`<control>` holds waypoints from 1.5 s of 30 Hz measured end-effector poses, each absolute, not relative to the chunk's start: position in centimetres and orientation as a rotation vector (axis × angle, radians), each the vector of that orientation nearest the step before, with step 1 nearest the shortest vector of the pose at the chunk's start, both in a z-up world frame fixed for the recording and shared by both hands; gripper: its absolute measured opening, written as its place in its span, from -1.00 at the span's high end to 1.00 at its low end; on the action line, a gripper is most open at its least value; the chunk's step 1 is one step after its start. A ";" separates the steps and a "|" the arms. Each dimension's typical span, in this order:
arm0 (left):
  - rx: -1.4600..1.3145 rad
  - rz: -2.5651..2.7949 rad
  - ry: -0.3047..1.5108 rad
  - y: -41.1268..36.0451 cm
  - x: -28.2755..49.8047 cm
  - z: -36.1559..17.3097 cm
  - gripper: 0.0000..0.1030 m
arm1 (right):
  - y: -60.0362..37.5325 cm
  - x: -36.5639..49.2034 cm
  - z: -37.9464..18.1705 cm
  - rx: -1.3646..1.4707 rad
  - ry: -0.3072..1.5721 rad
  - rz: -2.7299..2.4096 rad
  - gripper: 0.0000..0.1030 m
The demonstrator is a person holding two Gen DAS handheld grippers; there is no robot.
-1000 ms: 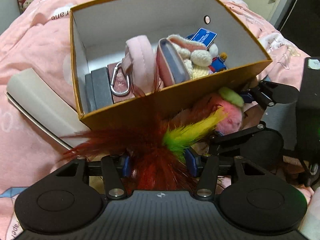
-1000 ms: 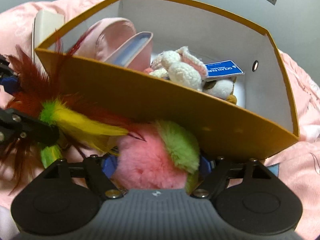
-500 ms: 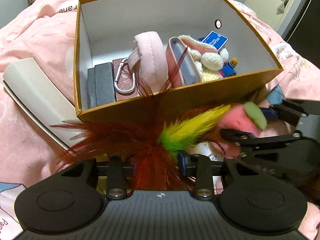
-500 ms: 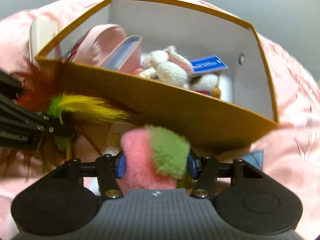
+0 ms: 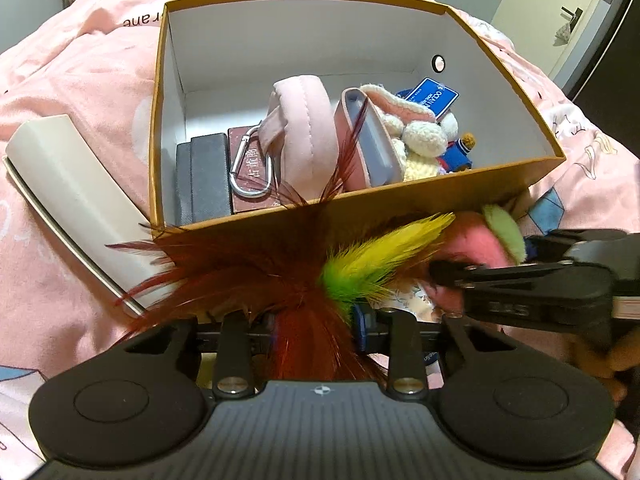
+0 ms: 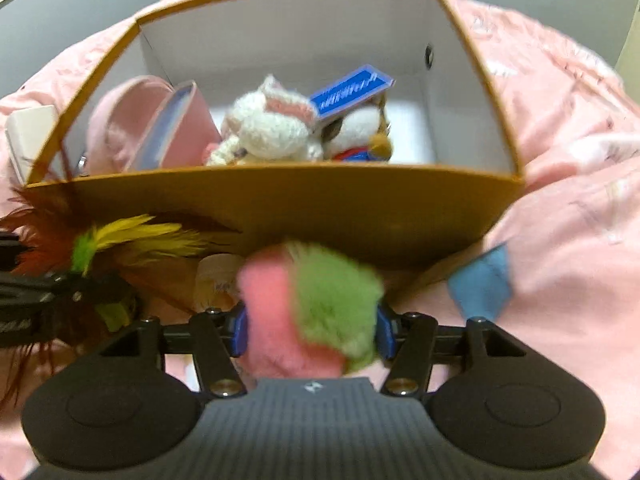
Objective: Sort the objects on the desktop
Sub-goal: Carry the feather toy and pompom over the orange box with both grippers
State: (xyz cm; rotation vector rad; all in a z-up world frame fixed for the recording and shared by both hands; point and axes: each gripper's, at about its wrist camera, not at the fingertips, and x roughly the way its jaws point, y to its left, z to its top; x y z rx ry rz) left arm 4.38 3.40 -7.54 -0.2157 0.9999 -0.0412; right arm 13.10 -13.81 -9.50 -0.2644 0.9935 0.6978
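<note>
Both claws now clamp a toy just in front of the orange box [image 5: 400, 204].

Left gripper [image 5: 316, 326] has closed on the red feather toy [image 5: 248, 268]; right gripper [image 6: 310, 330] has closed on the pink-and-green pompom [image 6: 312, 300] and rolled level. A second ago the jaws stood wider around them. Both toys sit below the box's near wall, so lifting over its rim looks next.

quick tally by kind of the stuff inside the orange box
Inside the orange cardboard box:
plush toys: 2 (white knitted bunny, small brown-and-blue doll)
pink padded pouches: 2
dark flat cases: 2
silver carabiner clip: 1
total: 7
</note>
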 end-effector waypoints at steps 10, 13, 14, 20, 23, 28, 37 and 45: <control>-0.218 -0.039 0.973 3.2 4.3 -7.3 0.68 | -14.4 12.7 -8.8 -0.226 0.981 0.703 0.12; -0.214 -0.041 0.949 3.1 4.1 -6.9 0.74 | -15.0 12.2 -7.7 -0.212 0.951 0.712 0.12; -0.212 -0.041 0.942 3.0 4.1 -6.8 0.75 | -15.3 12.1 -7.3 -0.207 0.938 0.717 0.12; -0.198 -0.043 0.896 2.7 3.5 -5.8 0.78 | -16.9 11.1 -5.2 -0.173 0.873 0.728 0.12; -0.202 -0.043 0.872 2.7 3.2 -5.1 0.78 | -17.7 10.4 -3.9 -0.162 0.835 0.735 0.12; -0.227 -0.051 0.838 3.2 2.6 -3.8 0.78 | -18.9 10.0 -2.0 -0.149 0.776 0.745 0.12; -0.260 -0.070 0.779 3.9 1.9 -0.7 0.78 | -20.3 10.0 1.3 -0.138 0.692 0.751 0.12; -0.252 -0.069 0.700 4.6 2.5 2.8 0.78 | -20.2 12.2 4.1 -0.163 0.612 0.760 0.12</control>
